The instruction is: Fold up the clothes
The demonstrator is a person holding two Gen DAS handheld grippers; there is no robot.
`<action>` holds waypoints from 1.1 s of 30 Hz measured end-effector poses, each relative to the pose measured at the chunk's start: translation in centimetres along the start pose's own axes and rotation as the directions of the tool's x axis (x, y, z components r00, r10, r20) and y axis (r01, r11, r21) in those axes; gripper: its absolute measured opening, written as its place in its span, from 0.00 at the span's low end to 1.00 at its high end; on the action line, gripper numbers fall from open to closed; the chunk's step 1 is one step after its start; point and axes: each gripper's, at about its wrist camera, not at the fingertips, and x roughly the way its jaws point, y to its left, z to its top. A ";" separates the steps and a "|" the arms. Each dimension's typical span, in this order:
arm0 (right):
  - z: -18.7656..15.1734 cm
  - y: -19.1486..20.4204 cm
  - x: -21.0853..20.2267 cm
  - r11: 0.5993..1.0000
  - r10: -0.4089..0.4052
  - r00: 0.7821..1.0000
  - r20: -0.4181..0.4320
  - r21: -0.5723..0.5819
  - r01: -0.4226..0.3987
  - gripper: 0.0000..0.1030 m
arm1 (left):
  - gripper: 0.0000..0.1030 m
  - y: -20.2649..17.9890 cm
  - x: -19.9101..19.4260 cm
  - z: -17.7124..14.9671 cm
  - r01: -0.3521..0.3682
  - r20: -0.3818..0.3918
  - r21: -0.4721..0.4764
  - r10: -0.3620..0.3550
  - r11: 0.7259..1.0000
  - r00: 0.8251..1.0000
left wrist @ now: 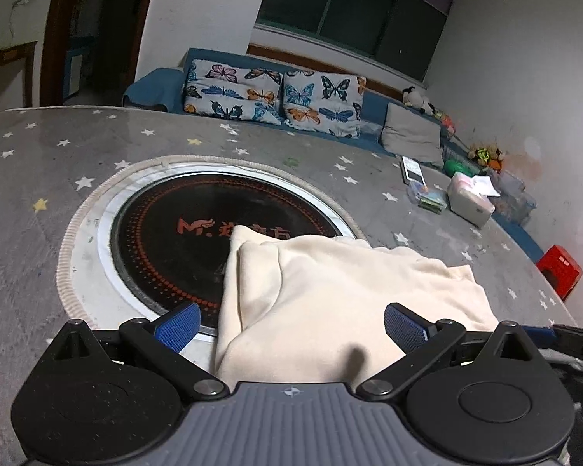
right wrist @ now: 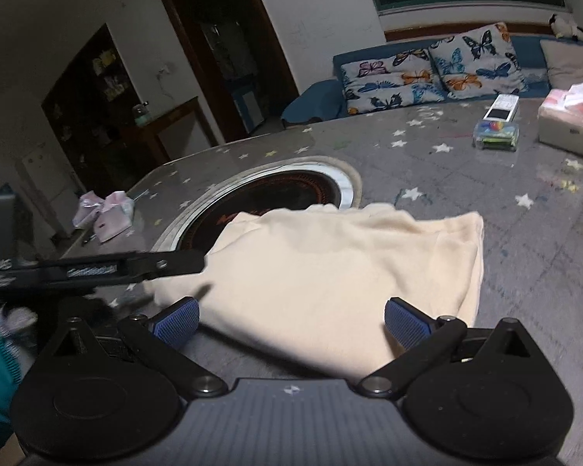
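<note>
- Your cream, soft fleece-like garment (left wrist: 330, 303) lies as a compact, layered bundle on the grey star-patterned table cover (left wrist: 97, 143). Its far edge overlaps the round black hotplate (left wrist: 182, 233) set into the middle of the table.
- Judging by the stacked layers and the doubled edge on the left, several folds look done. The bundle reads as nearly finished, with perhaps a last fold or some tidying left; you cannot see any other clothes waiting.
- Your left gripper (left wrist: 291, 328) has its blue pads spread wide, holding nothing, with the garment's near edge lying between and below them.
- Your right gripper (right wrist: 291, 320) is likewise spread and empty, hovering at the near edge of the cloth (right wrist: 330, 264).
- In the right wrist view the black finger of the other tool (right wrist: 136, 266) reaches in from the left, touching or just over the cloth's left side.
- The hotplate shows an orange "M" logo followed by characters, partly hidden by the cloth and too unclear to read.
- White lettering on that black finger is blurred.
</note>
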 end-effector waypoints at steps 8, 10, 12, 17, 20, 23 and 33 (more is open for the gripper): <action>-0.9 -1.7 -0.4 0.998 0.034 0.999 -0.032 0.062 -0.032 0.95 | 0.94 -0.3 1.2 -0.3 -0.007 -0.031 0.032 0.008 0.999 0.999; -0.7 -1.6 -0.5 0.998 0.030 0.999 -0.036 0.048 -0.028 0.95 | 0.89 -0.2 1.5 -0.5 -0.012 -0.046 0.032 0.013 0.999 0.999; -0.4 -1.5 -0.6 0.999 0.026 0.999 -0.034 0.036 -0.024 0.95 | 0.86 0.0 1.8 -0.8 -0.016 -0.062 0.032 0.018 0.999 0.998; 1.6 -2.1 -0.3 1.000 -0.007 1.000 -0.004 0.024 0.007 0.95 | 0.84 -0.1 1.7 -1.3 -0.020 -0.058 0.055 0.023 0.998 0.998; 3.0 -2.9 0.7 0.999 -0.014 1.000 0.002 0.034 0.014 0.95 | 0.84 -0.1 1.6 -1.3 -0.021 -0.058 0.060 0.024 0.998 0.998; 4.2 -3.7 2.0 0.999 -0.009 1.000 -0.004 0.046 0.009 0.95 | 0.84 -0.2 1.6 -1.4 -0.024 -0.055 0.069 0.028 0.997 0.998; 5.4 -6.0 4.4 0.994 -0.059 0.998 -0.025 0.087 0.061 0.93 | 0.84 -0.2 1.6 -1.7 -0.024 -0.050 0.093 0.029 0.995 0.998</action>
